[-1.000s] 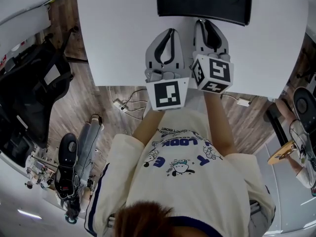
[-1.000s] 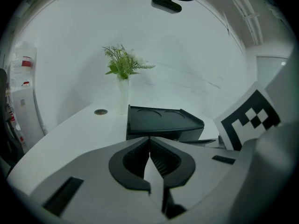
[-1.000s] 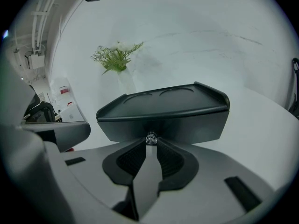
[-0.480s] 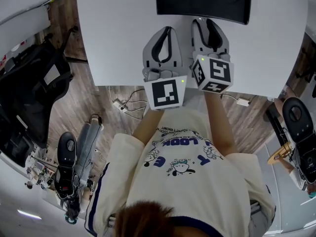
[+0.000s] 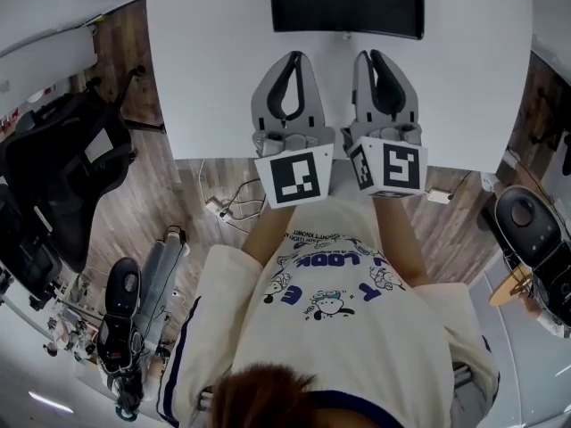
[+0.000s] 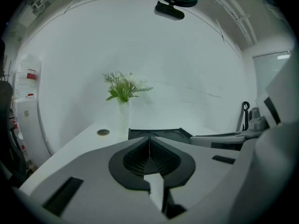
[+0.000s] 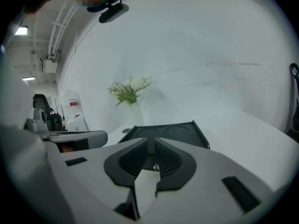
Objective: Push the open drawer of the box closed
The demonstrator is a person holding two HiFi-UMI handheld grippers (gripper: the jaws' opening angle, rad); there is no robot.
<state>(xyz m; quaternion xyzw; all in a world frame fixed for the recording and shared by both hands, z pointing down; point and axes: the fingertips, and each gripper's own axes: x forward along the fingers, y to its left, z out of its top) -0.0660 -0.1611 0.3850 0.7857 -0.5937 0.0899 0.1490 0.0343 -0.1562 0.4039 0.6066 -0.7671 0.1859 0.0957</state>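
A black box (image 5: 346, 3) stands at the far side of the white table (image 5: 205, 78); from above I cannot make out its drawer. Both grippers hover side by side over the table's near half, pointing at the box and well short of it. The left gripper (image 5: 293, 56) is shut and empty. The right gripper (image 5: 375, 54) has its jaws closing, tips almost together, with nothing between them. The box's low black front shows ahead of the left gripper (image 6: 149, 140) as a dark edge (image 6: 159, 133), and ahead of the right gripper (image 7: 151, 143) as a flat black top (image 7: 170, 132).
A white vase with green sprigs (image 6: 122, 107) stands behind the box beside a small round disc (image 6: 103, 132). The table's near edge (image 5: 223, 156) runs just under the grippers' marker cubes. On the wooden floor lie cables (image 5: 223, 205), a black chair (image 5: 62, 176) and other gear.
The head view has shifted a little, with the box and grippers now sitting further left in it. The right gripper's marker cube has turned squarer to the camera. Neither gripper has touched anything.
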